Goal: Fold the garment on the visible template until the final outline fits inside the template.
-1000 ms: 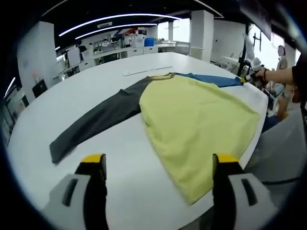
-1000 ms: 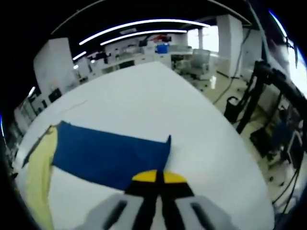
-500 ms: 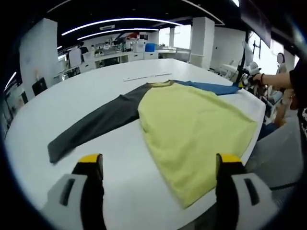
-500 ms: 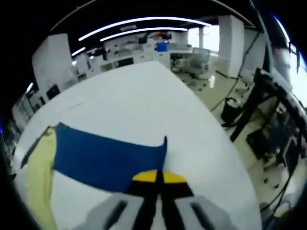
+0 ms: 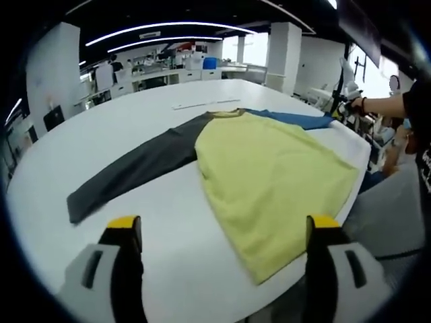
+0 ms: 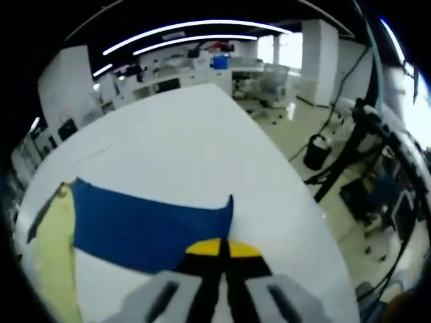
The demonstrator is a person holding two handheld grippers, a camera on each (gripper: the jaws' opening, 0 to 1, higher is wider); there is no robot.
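Left gripper view: the left gripper point(image 5: 219, 232) hovers with jaws released wide above a white desk point(image 5: 135, 128), where the garment point(image 5: 269, 168) lies flat, yellow body, dark sleeve point(image 5: 135, 168).

Right gripper view: the right gripper point(image 6: 220, 247) has its jaws clenched on the garment's blue sleeve point(image 6: 148, 222).

Blue sleeve point(image 6: 145, 225) end — hidden behind closed hand-held gripper point(image 6: 220, 250) tips

- A large white table point(image 5: 135, 114) with a rounded edge spreads across an open office.
- Curved light strips point(image 5: 161, 28) run along the dark ceiling.
- White pillars point(image 5: 281, 48) stand beside bright windows point(image 6: 286, 42).
- Desks point(image 6: 168, 81) line the far side.
- A black bin point(image 6: 312, 152) sits on the pale floor point(image 6: 296, 128).
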